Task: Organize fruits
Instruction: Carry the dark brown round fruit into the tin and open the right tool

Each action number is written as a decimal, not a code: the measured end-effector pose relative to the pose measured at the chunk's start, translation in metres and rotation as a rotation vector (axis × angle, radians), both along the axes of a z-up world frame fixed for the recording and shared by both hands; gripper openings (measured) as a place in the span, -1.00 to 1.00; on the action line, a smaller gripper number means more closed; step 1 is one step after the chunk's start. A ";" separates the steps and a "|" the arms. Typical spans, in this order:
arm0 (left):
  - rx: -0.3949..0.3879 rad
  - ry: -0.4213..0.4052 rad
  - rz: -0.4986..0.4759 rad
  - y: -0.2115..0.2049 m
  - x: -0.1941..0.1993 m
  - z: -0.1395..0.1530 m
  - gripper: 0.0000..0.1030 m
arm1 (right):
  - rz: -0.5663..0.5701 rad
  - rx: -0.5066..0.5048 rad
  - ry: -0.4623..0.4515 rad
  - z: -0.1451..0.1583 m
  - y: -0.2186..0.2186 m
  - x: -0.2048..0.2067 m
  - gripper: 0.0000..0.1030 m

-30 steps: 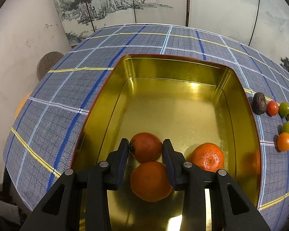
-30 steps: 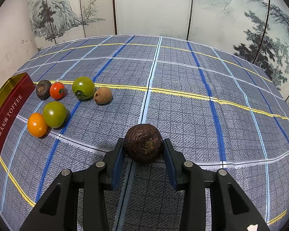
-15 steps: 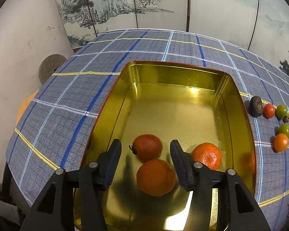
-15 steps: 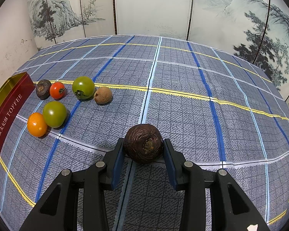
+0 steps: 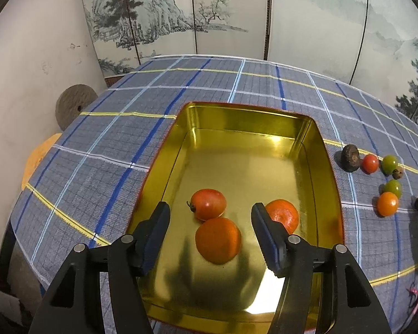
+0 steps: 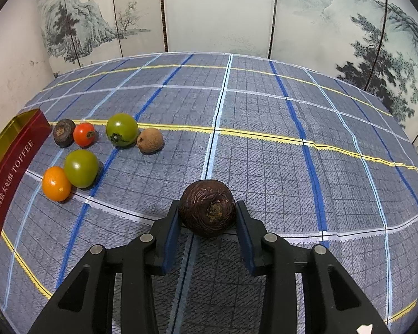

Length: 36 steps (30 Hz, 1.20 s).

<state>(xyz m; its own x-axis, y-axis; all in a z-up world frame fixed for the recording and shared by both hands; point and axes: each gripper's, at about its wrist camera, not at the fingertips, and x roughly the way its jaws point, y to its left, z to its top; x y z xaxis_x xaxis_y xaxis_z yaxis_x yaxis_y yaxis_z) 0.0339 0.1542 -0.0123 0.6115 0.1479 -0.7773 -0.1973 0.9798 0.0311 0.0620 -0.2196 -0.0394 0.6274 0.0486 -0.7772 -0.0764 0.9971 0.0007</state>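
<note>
My left gripper hangs above the near end of the gold tin, its jaws spread and only just opened wider, with nothing pinched between them. Below the gap, on the tin's floor, a red tomato lies touching an orange that sits nearer to me, and a second orange rests just beside the right jaw, partly hidden behind it. The tin stands on the surface, which is covered by a blue-grey plaid cloth. My right gripper has its jaws pinching a dark brown wrinkled fruit, one pad pressed on each side, low over the cloth; I cannot tell whether the fruit touches it. To the left in that view the remaining fruits lie in a loose cluster near the tin's red side, which reads TOFFEE: a small dark fruit touching a small red tomato, a green tomato with a rough tan fruit against it, and closer in, another green tomato touching a small orange fruit. A painted folding screen stands behind the surface.
</note>
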 end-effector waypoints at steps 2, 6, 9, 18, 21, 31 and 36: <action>-0.004 -0.009 0.001 0.001 -0.004 0.003 0.20 | -0.001 0.021 -0.017 0.008 0.001 -0.003 -0.33; -0.006 -0.025 0.015 0.006 -0.013 0.009 0.20 | 0.037 0.055 -0.062 0.033 0.014 -0.003 -0.33; 0.003 -0.040 0.034 0.012 -0.021 0.014 0.21 | 0.103 0.085 -0.079 0.048 0.035 -0.003 -0.33; 0.031 -0.040 0.088 0.028 -0.036 0.018 0.31 | 0.383 0.156 -0.066 0.063 0.141 -0.013 -0.33; 0.025 -0.039 0.099 0.033 -0.041 0.019 0.31 | 0.468 0.153 -0.059 0.063 0.178 -0.021 -0.33; 0.035 -0.029 0.138 0.049 -0.051 0.018 0.31 | 0.647 0.117 -0.036 0.053 0.259 -0.030 -0.33; 0.045 -0.028 0.145 0.054 -0.057 0.018 0.31 | 0.701 0.087 -0.012 0.044 0.281 -0.036 -0.33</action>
<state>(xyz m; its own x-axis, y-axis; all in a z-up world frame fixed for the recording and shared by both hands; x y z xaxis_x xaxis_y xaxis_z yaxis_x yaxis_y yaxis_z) -0.0229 0.2078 0.0053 0.6027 0.2703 -0.7508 -0.3380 0.9388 0.0666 0.0261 0.0618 0.0042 0.4336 0.5062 -0.7455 -0.7014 0.7090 0.0734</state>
